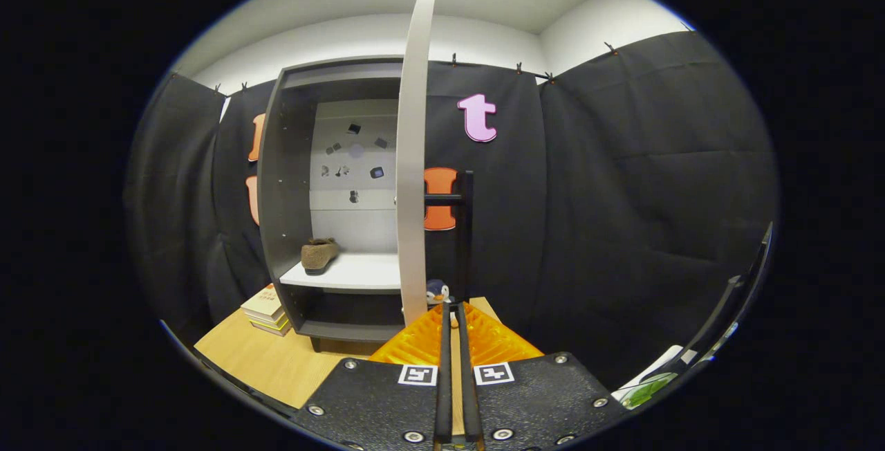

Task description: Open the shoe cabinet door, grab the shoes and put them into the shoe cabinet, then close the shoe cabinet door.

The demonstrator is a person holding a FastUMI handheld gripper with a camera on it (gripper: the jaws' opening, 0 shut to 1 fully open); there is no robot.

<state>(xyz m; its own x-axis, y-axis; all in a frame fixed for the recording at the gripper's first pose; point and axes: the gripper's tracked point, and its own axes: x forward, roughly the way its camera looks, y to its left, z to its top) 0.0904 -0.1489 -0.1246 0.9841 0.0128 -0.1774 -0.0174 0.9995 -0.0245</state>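
The shoe cabinet (283, 181) stands ahead on the wooden table, its door (413, 160) swung wide open and seen edge-on, with a dark bar handle (464, 229) on its right side. A brown shoe (318, 254) lies on the white shelf (352, 274) inside, near the left wall. My gripper (455, 330) is shut with nothing between its fingers; the tips sit just below and to the right of the door's lower edge, close to the foot of the handle.
A stack of books (266, 309) lies on the table (276, 361) left of the cabinet. A small toy figure (437, 292) sits behind the door's lower edge. Something white and green (650, 382) lies low at the right beside a dark slanted bar.
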